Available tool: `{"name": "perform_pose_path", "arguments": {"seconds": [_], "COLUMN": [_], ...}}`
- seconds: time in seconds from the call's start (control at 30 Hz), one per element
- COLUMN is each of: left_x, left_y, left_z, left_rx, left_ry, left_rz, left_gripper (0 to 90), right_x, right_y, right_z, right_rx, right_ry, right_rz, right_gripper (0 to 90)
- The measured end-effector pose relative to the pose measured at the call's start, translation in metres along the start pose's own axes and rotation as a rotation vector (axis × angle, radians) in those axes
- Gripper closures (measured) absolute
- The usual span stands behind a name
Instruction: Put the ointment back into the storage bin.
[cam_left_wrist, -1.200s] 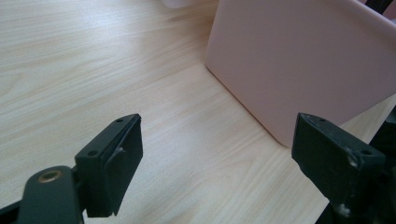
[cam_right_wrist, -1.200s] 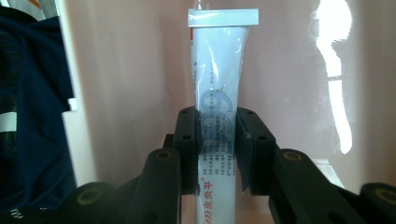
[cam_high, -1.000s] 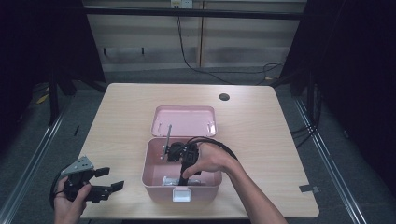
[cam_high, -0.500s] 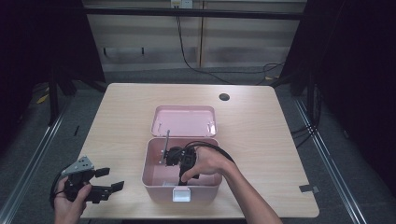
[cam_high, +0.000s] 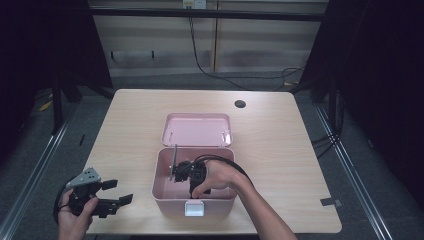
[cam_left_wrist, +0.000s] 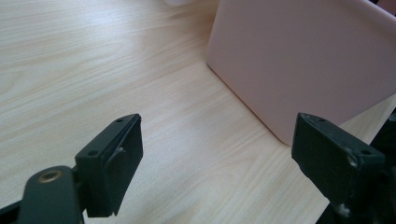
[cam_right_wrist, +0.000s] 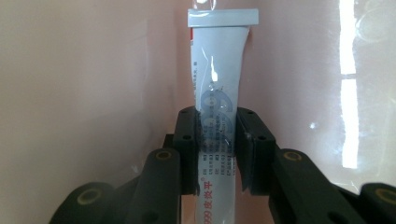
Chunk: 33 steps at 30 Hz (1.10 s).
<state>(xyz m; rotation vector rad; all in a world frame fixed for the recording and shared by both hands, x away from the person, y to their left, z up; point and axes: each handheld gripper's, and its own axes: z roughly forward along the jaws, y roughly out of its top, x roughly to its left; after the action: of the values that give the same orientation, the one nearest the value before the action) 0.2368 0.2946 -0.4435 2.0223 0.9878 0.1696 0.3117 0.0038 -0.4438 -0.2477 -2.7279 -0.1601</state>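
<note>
Pink plastic box (cam_high: 165, 200) sits near the worktop's (cam_high: 280, 150) front edge, at roughly 6 o'clock from centre, its lid (cam_high: 197, 130) lying open and flat behind it at 12 o'clock. Right gripper (cam_high: 192, 175) is lowered inside the box, hand (cam_high: 220, 177) following it over the rim. In the right gripper view the jaws are pinching a white ointment tube (cam_right_wrist: 217, 116) across its middle, flat crimped end pointing away from the camera, pink wall close behind. Print on the tube too small to read fully.

Left gripper (cam_high: 107, 197) hovers off the box at about 9 o'clock, near the worktop's front left corner. Jaws spread wide, nothing between them; the left gripper view looks past them at bare wood and the box's outer corner (cam_left_wrist: 299, 70).

Judgement: step in hand is either setting the tube down in the box or lifting it out; direction cannot be told. If placing, next move calls for lowering until the tube rests on the floor, then spreading the jaws and drawing straight up clear of the rim. Left gripper could steady the box.
</note>
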Motion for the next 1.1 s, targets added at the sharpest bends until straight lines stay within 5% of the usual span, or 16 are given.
{"name": "perform_pose_path", "arguments": {"seconds": [0.27,1.1], "left_x": [0.0,0.0], "left_y": [0.0,0.0], "left_z": [-0.001,-0.001], "left_rx": [-0.006,-0.002], "left_ry": [0.001,0.001], "left_rz": [-0.002,-0.001], "left_gripper": [16.6,16.6], "right_x": [-0.002,-0.003], "right_y": [0.006,0.007], "right_z": [0.011,0.013], "right_rx": [0.032,0.029], "right_ry": [0.031,0.007], "right_rz": [-0.023,0.001], "right_gripper": [72.0,70.5]}}
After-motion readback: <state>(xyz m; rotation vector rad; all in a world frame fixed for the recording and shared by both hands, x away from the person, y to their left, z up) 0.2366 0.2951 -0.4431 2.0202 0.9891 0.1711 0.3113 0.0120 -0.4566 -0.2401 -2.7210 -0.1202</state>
